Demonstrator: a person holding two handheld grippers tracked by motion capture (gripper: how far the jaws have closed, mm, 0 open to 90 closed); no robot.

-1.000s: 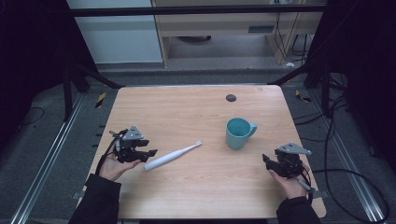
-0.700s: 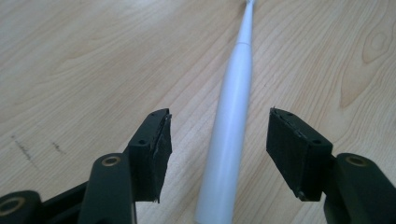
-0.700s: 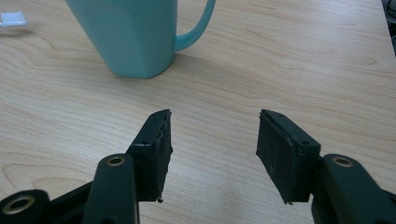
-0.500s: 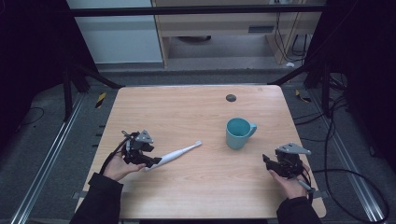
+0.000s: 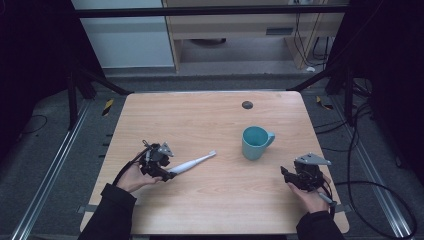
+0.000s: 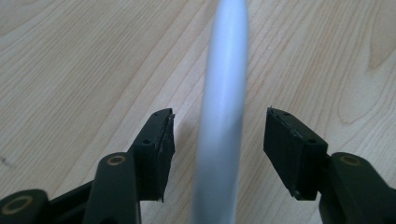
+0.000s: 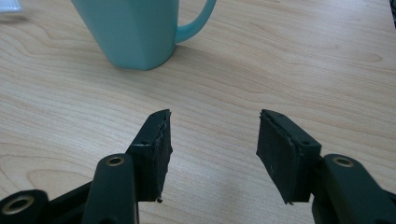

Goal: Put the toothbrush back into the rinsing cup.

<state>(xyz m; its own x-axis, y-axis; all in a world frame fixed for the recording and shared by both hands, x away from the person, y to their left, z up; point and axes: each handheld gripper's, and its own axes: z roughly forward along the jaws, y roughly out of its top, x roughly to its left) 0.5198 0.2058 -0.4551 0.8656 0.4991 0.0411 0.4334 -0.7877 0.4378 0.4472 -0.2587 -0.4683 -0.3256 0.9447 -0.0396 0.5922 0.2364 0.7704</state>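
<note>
The white toothbrush [image 5: 192,163] lies flat on the wooden table [image 5: 210,107], left of centre, its brush head angled toward the far right and its handle end pointing at the person's left hand. The left gripper [image 5: 167,173] sits at that handle end; in the left gripper view the handle [image 6: 223,116] runs straight up between the 2 spread jaws, with a gap on each side, so the jaws straddle it without pinching. That alignment along the handle looks chosen for a squeeze across its narrow width.

The teal mug [image 5: 256,142] stands upright to the right of the brush head, handle toward the right, apart from the toothbrush. The right gripper [image 5: 287,176] rests low at the near right, jaws parted and empty, aimed toward the mug as its own view shows; it looks parked in waiting.

Compared with 1 second ago, the left gripper has moved rightward from beside the handle end to around it. The toothbrush, the mug and the right gripper have kept their places.
</note>
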